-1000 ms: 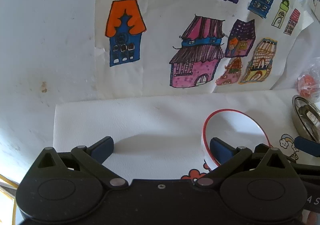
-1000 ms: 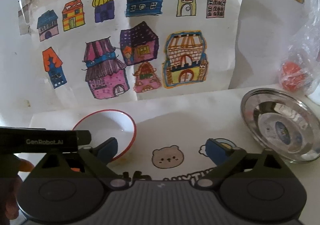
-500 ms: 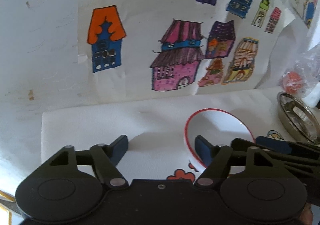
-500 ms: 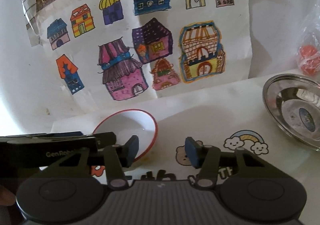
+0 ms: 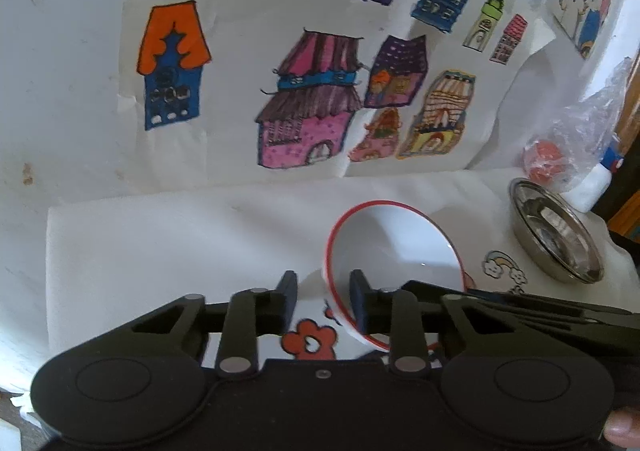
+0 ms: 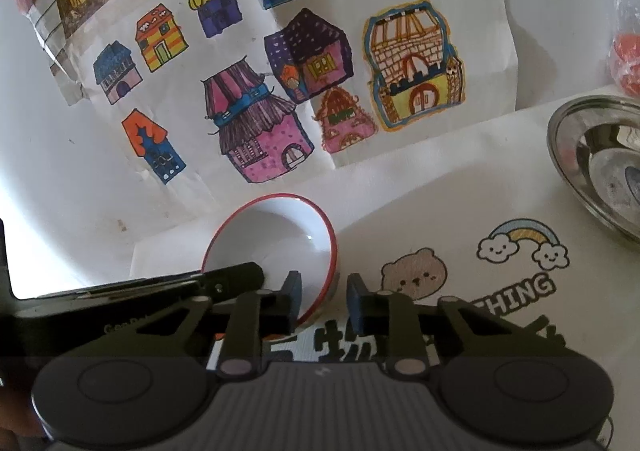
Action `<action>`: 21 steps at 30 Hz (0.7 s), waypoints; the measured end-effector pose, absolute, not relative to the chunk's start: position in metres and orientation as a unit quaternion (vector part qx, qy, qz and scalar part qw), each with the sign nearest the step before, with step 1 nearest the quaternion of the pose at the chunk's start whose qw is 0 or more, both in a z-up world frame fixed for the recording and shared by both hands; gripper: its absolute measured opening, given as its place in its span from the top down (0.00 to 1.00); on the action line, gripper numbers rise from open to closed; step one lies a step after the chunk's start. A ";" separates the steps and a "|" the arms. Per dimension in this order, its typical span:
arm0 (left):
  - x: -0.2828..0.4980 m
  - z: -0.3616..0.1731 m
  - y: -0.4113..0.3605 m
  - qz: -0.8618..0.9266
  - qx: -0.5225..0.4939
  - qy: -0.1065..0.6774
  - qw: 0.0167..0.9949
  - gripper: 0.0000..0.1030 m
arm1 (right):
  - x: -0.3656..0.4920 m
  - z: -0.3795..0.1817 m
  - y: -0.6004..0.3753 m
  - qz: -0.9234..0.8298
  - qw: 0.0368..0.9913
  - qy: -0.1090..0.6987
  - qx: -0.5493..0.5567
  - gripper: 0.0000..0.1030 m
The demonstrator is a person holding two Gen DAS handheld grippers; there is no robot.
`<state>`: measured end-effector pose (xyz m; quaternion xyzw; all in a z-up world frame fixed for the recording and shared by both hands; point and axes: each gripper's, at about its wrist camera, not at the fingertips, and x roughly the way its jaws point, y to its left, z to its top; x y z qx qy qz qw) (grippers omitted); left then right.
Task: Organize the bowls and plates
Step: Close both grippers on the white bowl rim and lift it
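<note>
Two hand-held grippers straddling red-rimmed bowl (image 5: 394, 251) edge, narrowly apart, grip uncertain

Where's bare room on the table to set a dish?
Free: plain white sheet left of the red-rimmed bowl, up to the drawings wall. Also the printed cloth between bowl and steel plate. Crowded: both grippers' fingers straddle the bowl's rim.

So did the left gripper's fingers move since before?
Yes. The left gripper has squeezed narrower, its fingers now straddling the near rim of the red-rimmed bowl, one finger inside and one outside.
</note>
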<state>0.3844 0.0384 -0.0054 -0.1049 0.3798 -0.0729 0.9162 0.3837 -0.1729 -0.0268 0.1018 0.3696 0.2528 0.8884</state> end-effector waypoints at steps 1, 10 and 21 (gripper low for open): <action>0.383 -0.005 0.037 -0.077 -0.106 0.381 0.915 0.81 | 0.383 -0.026 -0.173 0.256 0.887 0.371 0.101 0.78; 0.367 0.002 0.028 -0.077 -0.109 0.392 0.910 0.87 | 0.368 -0.018 -0.177 0.243 0.888 0.383 0.075 0.83; 0.316 0.044 0.017 -0.092 -0.102 0.362 0.922 0.87 | 0.316 0.020 -0.192 0.241 0.902 0.350 0.073 0.83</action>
